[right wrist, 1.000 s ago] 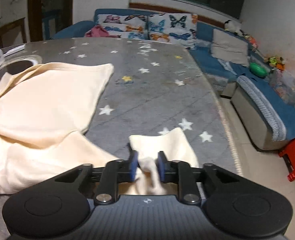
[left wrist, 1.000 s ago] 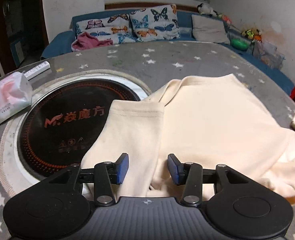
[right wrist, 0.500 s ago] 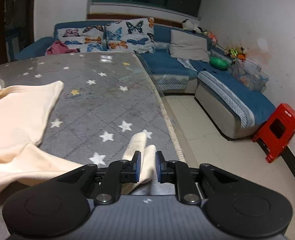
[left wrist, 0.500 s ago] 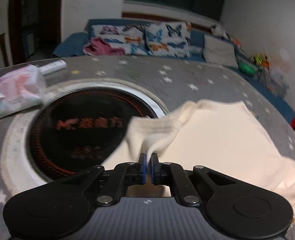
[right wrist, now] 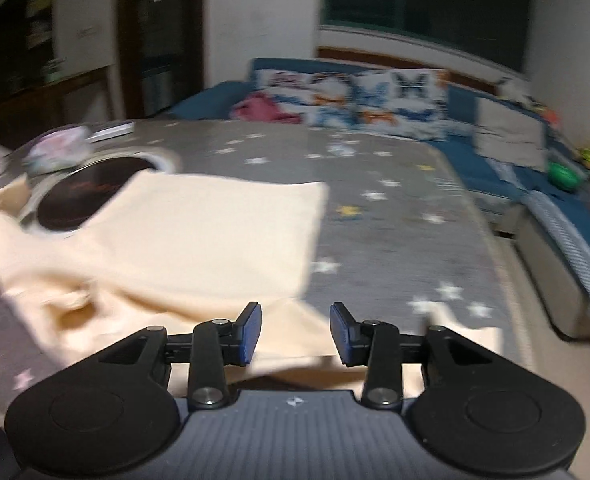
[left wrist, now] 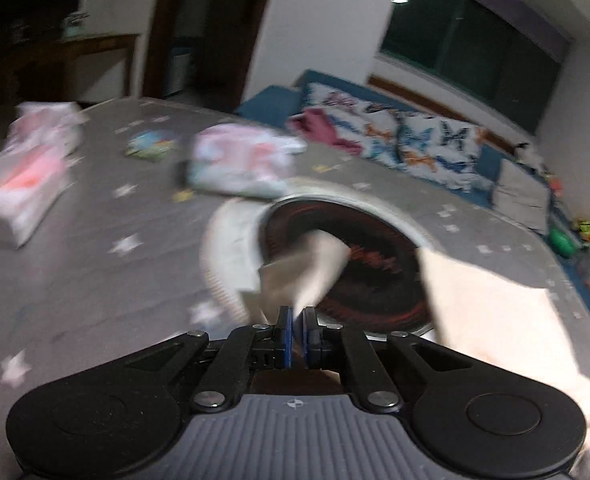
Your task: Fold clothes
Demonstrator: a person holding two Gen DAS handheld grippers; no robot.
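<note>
Lying across the starred grey table cover [right wrist: 375,216], the cream garment [right wrist: 199,232] spreads from the near edge out toward the middle, its far hem a fairly straight line and its near part bunched into soft folds just beyond my right tongs [right wrist: 295,330]. Those jaws are opening, pads apart, with cloth under the gap but nothing pressed between them. My left tongs [left wrist: 297,332] are pressed together on a sleeve end [left wrist: 311,268] of the same garment, which stands up from the pads in a crumpled point over the round black cooktop [left wrist: 367,264]. To the right of that, the garment's body covers the cooktop's right rim. Left of the cooktop the cover is bare up to a tissue pack [left wrist: 19,196] by the left edge; a second soft pack [left wrist: 239,164] sits just beyond the cooktop's far rim. On the right side the bare cover runs to the table's edge, where floor and a blue sofa [right wrist: 495,176] with butterfly cushions [right wrist: 355,100] follow. Both views are smeared by motion, so the cooktop's print and the packs' labels are unreadable, and how much cloth sits between my left pads I cannot tell; my own tongs' bodies cut off the nearest cloth.
</note>
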